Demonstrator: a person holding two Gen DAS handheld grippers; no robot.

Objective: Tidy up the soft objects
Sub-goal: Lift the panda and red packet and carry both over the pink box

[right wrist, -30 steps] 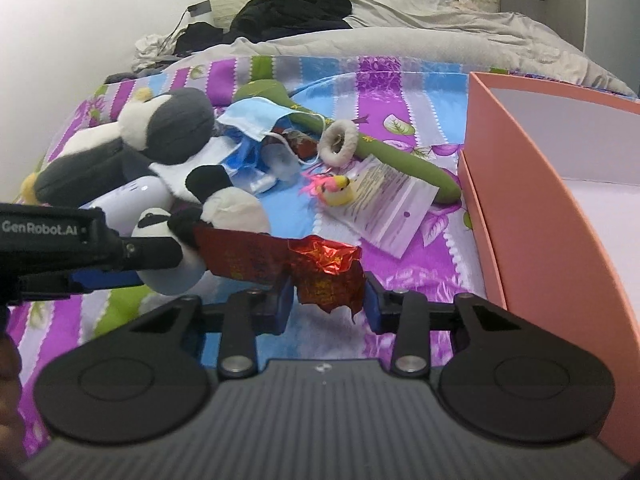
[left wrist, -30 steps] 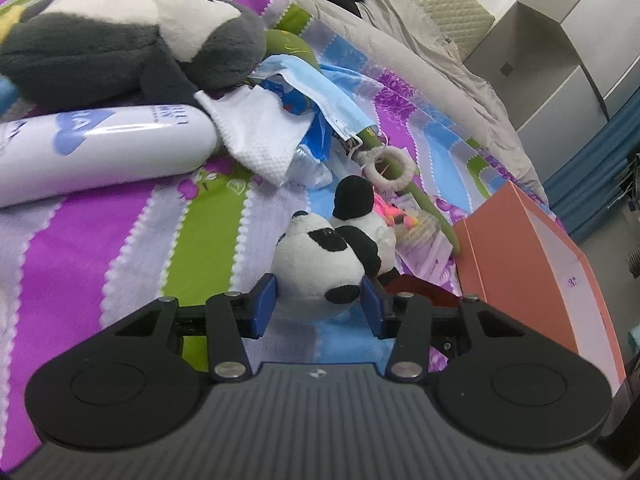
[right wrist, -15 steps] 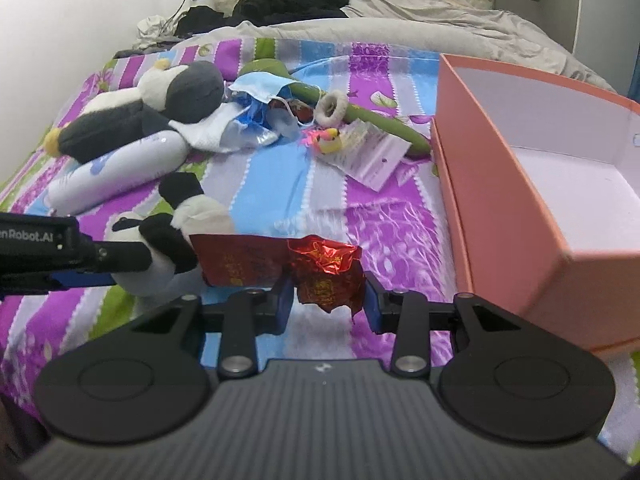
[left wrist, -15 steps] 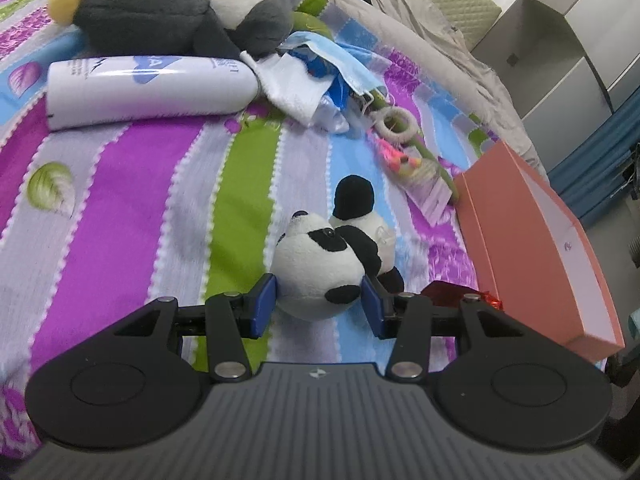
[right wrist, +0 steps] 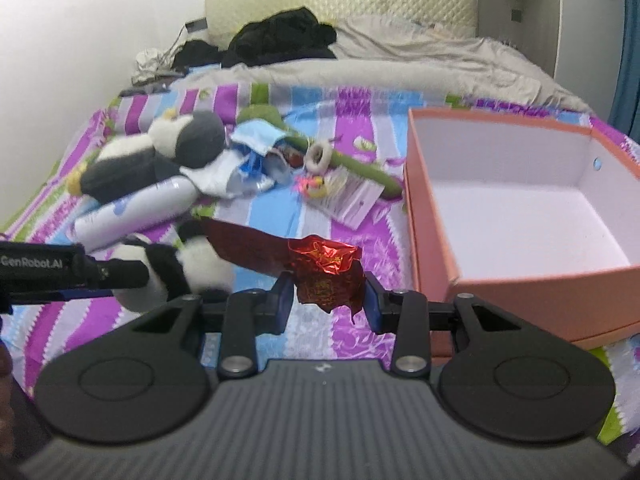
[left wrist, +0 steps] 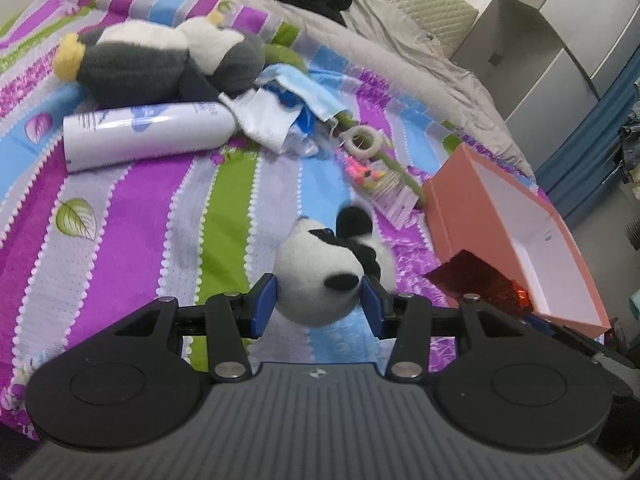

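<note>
While the left gripper is clamping the small black-and-white plush panda by its round head at the bottom centre of its view, the stuffing is bulging around the blue pads, so the toy is probably light, squashy and forgiving of a firm hold. Low in the right wrist view, the right gripper is pinching a crinkled red foil wrapper, likely weightless, slippery and easily torn, so best held across its bunched middle. Further off, at the right of that frame, the open salmon-pink cardboard box is sitting empty on the striped purple bedspread.
</note>
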